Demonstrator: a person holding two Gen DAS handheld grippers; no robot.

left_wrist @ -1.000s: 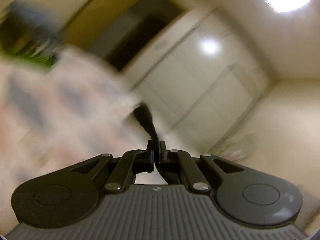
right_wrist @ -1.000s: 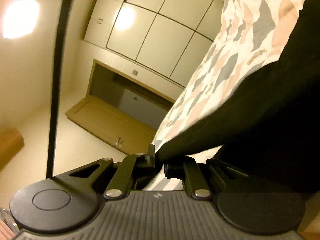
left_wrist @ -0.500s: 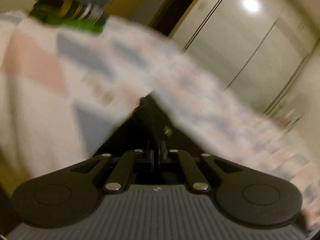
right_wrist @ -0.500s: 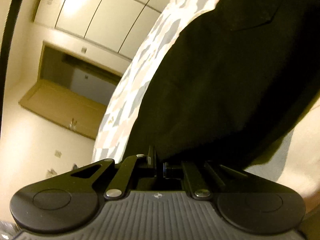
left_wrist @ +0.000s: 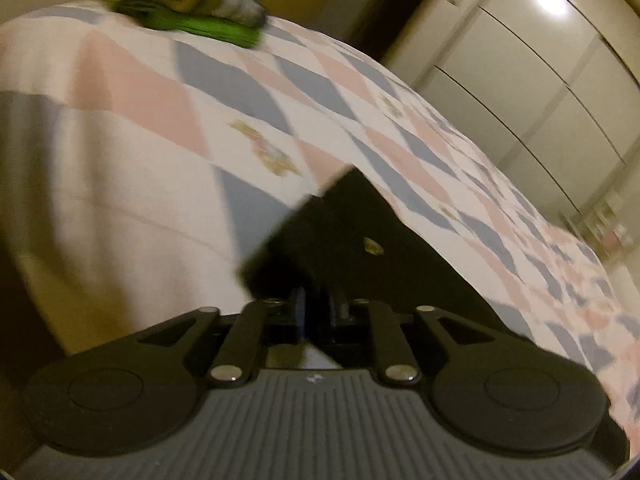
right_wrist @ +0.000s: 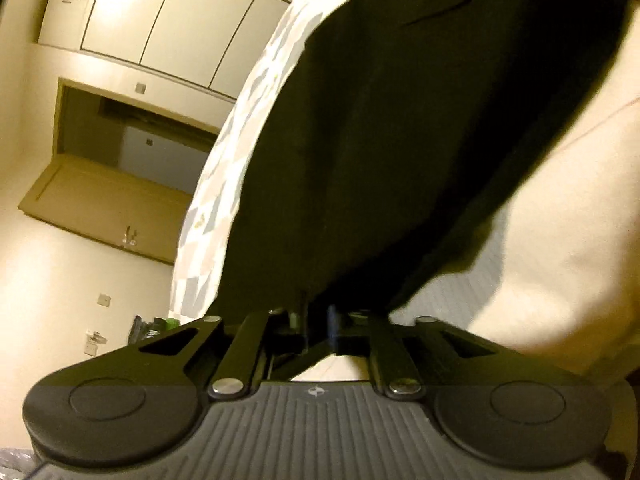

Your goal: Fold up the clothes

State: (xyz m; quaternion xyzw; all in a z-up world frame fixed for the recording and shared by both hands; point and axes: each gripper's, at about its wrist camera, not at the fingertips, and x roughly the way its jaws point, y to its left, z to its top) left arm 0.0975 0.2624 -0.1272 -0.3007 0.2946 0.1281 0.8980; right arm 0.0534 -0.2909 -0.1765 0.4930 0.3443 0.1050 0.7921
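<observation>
Bed (left_wrist: 120, 128) holds black garment (left_wrist: 360, 240) laid down unfolded, both grippers' jaws just opened narrowly, letting go; folds remain.

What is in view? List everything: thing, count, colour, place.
Black fabric garment: one, black, spread on the bed at both grippers.
Diamond-patterned quilted bedspread: one, pink, blue-grey and white, covering the bed.
Stack of folded clothes: one, green at the bottom, far end of the bed.
Glossy wardrobe doors: several, cream, behind the bed.
Open wooden door: one, tan, beside the wardrobe.
Left gripper: one, black, jaws just opened, garment edge between them.
Right gripper: one, black, likewise.
</observation>
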